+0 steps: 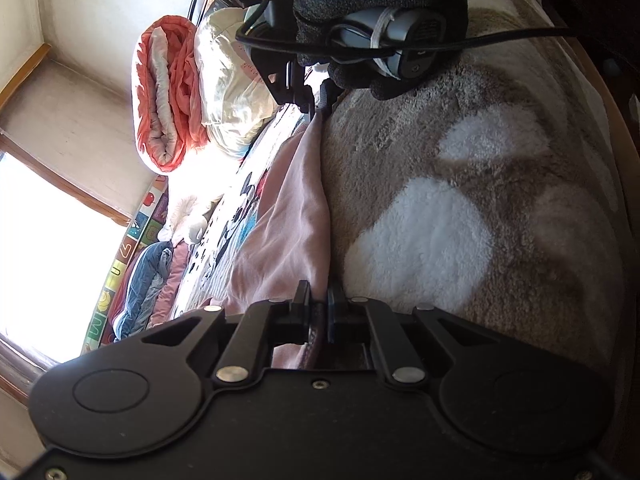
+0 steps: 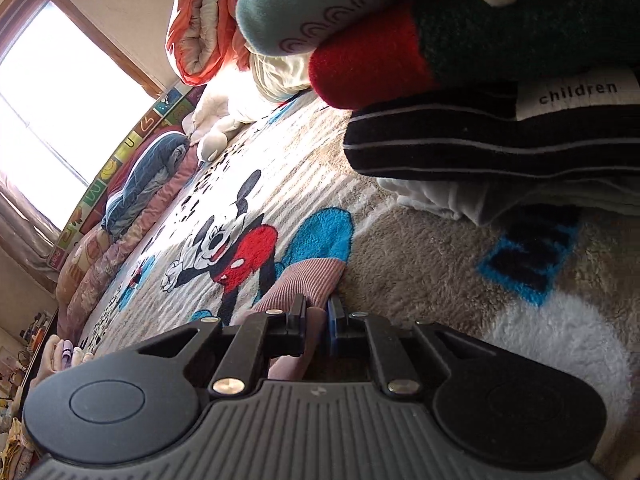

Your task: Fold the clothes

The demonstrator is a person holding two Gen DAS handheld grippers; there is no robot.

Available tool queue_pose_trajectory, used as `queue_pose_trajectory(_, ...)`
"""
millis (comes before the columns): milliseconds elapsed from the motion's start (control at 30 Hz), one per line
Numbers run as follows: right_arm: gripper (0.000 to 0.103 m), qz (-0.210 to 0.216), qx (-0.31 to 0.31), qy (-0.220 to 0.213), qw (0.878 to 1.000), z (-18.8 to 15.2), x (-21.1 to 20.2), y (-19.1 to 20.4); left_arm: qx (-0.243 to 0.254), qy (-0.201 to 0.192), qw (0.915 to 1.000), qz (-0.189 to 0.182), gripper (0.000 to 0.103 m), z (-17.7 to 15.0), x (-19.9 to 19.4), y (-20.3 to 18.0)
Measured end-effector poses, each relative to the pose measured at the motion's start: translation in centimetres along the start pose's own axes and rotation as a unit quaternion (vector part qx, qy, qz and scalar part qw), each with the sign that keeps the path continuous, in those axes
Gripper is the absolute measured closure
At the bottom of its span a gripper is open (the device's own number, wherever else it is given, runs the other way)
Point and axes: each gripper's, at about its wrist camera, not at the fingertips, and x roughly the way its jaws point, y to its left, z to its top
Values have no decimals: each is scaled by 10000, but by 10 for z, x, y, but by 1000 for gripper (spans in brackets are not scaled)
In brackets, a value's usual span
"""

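A pale pink garment [image 1: 286, 216] stretches in a taut band over the fluffy brown and white blanket [image 1: 460, 208]. My left gripper [image 1: 319, 304] is shut on its near edge. At the far end of the band, the right gripper [image 1: 318, 110], held by a gloved hand [image 1: 380, 8], pinches the other edge. In the right wrist view, my right gripper [image 2: 317, 310] is shut on the pink garment's ribbed cuff [image 2: 308, 280], just above the cartoon-mouse blanket [image 2: 224, 248].
A stack of folded clothes [image 2: 500, 80] lies close ahead of the right gripper, with a black striped item lowest. A rolled orange quilt [image 1: 168, 92] and a cream pillow [image 1: 228, 92] sit at the bed's far end. Blue and pink bedding [image 2: 152, 176] lines the window side.
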Motion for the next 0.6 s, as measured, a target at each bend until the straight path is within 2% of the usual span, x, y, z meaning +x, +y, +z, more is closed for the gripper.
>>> queue_pose_trajectory(33, 90, -33, -61, 19, 10000, 1, 1, 2, -6, -7, 10000, -14, 100, 0, 0, 0)
queue_pose_trajectory(67, 82, -87, -173, 15, 9998, 2, 0, 7, -16, -12, 10000, -18, 100, 0, -1, 1)
queue_pose_trajectory(100, 66, -176, -394, -42, 9991, 2, -4, 16, 10, -23, 10000, -14, 99, 1, -1, 1)
queue_pose_trajectory(167, 49, -254, -927, -223, 9951, 1, -18, 36, -62, -40, 10000, -60, 97, 0, -6, 5)
queue_pose_trajectory(233, 49, -93, -1460, -359, 9886, -4, -34, 55, -195, -54, 9997, -132, 86, -2, -12, 11)
queue_pose_trajectory(333, 49, 426, -1986, -183, 9790, -11, -49, 80, -395, -74, 9989, -240, 80, -5, -22, 19)
queue_pose_trajectory(433, 51, 1289, -2106, 529, 9676, -24, -51, 101, -595, -94, 9976, -347, 77, -8, -31, 28)
queue_pose_trajectory(533, 51, 2008, -2124, 1254, 9481, -41, -45, 119, -794, -114, 9957, -455, 77, -10, -41, 37)
queue_pose_trajectory(600, 51, 2460, -1919, 1790, 9331, -59, -37, 129, -1015, 29, 9931, -587, 72, -17, -37, 41)
